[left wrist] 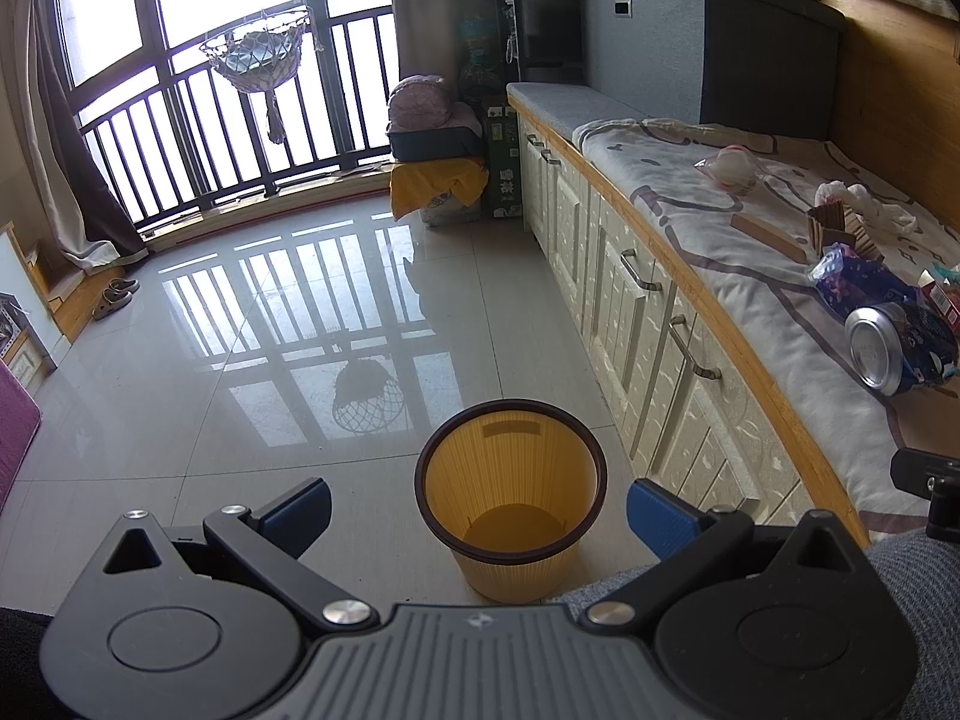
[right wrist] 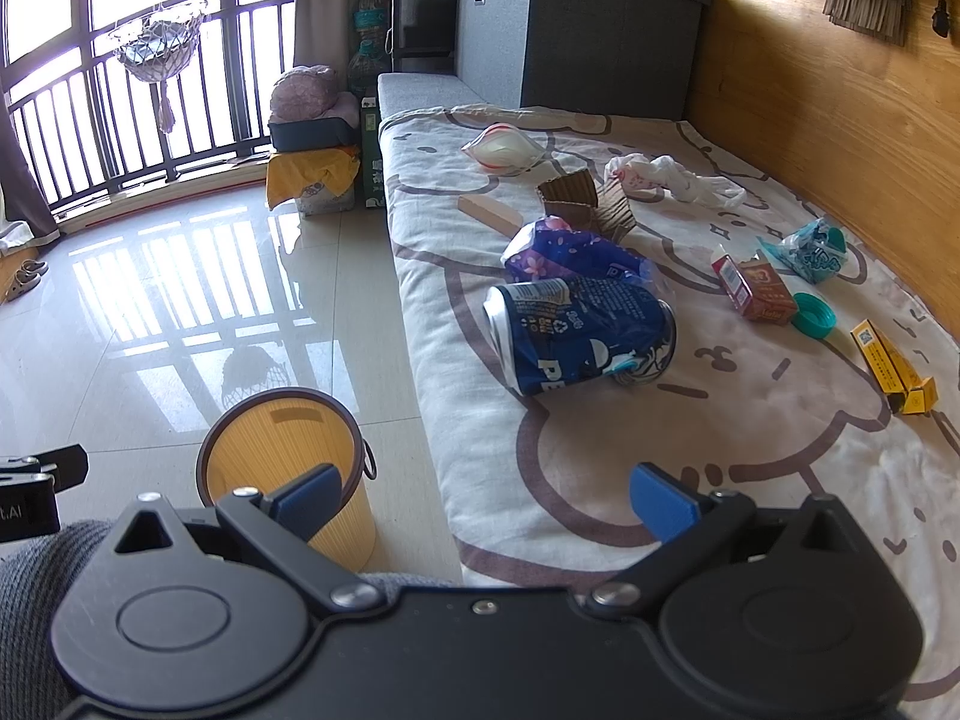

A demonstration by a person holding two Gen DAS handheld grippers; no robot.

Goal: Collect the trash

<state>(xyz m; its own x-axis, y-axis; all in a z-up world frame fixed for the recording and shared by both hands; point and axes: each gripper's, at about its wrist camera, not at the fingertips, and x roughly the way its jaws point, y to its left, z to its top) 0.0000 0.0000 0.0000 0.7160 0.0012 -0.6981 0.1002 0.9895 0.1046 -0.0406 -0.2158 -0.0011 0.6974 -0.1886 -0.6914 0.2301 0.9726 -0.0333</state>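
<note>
An empty yellow bin (left wrist: 510, 498) with a dark rim stands on the tiled floor beside the bench; my left gripper (left wrist: 480, 513) hangs open just above and in front of it, holding nothing. In the right wrist view the bin (right wrist: 288, 450) is at lower left. My right gripper (right wrist: 486, 501) is open over the bench edge, empty. Ahead of it lies a crushed blue can (right wrist: 576, 333), also seen in the left view as the can (left wrist: 894, 348). Behind are a blue wrapper (right wrist: 558, 249), a red-brown carton (right wrist: 753, 288), a green cap (right wrist: 813, 315), a yellow box (right wrist: 894, 366) and a white plastic bag (right wrist: 672, 177).
The trash lies on a white patterned blanket (right wrist: 690, 450) over a bench with cream cabinet doors (left wrist: 636, 312). A grey storage box (right wrist: 576, 30) stands at the far end, a wooden wall (right wrist: 840, 120) to the right. Glossy floor tiles (left wrist: 240, 360) spread left toward the balcony railing (left wrist: 180, 138).
</note>
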